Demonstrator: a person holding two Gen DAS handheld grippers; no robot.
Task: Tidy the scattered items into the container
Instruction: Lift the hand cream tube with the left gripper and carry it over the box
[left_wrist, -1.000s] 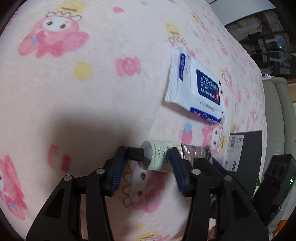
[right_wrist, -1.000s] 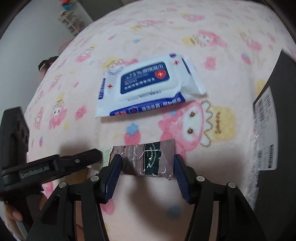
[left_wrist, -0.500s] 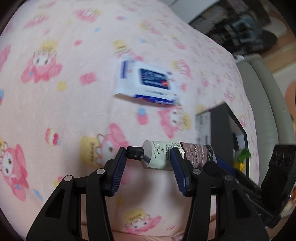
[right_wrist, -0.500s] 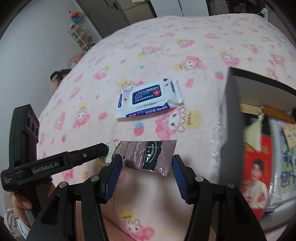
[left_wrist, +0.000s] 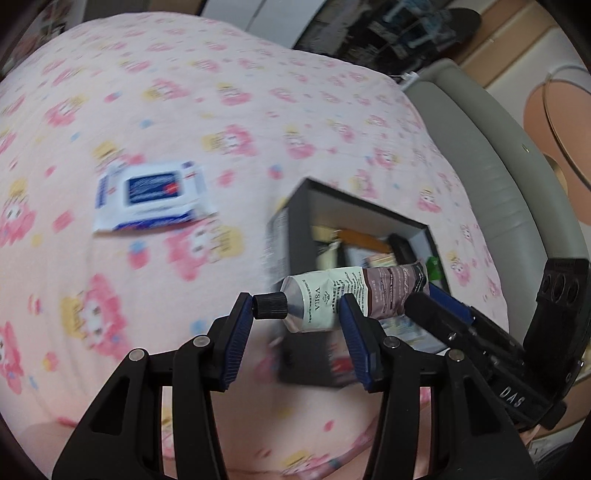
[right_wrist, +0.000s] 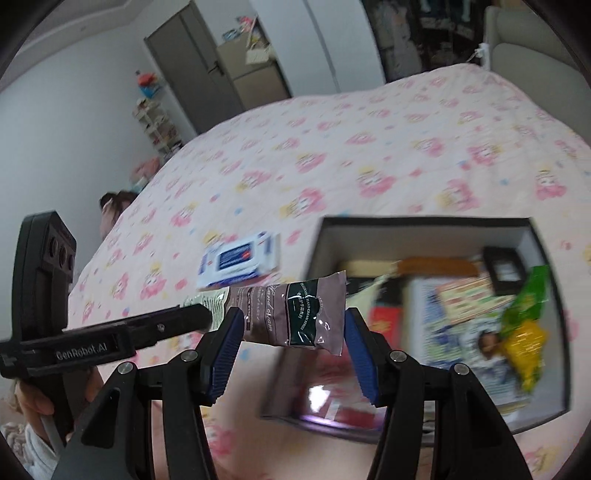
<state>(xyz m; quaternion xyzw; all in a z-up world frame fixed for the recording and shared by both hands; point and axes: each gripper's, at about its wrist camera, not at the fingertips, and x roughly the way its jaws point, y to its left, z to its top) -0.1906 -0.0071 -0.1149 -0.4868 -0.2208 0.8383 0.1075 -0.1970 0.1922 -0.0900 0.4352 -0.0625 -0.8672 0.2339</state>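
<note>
Hand cream tube, cap end pale, crimp end brown, held level in the air over the near wall of the black box. Both grippers share it. Left hand-held gripper: jaws narrowed round the cap end, cap against one pad, other pad on the pale body. Right hand-held gripper: jaws spanning the brown half, part closed; whether both pads truly bear on it, cannot tell.

Box sits on the pink patterned bed, already holding cards, a green packet, other bits. Wipes pack lies on the bed beside the box, untouched.

Judgement for the drop: carry the tube further in past the near wall, keep it level, lower close to the contents, then let go both ends together so it doesn't swing or tip onto the rim. Wipes likely next.
</note>
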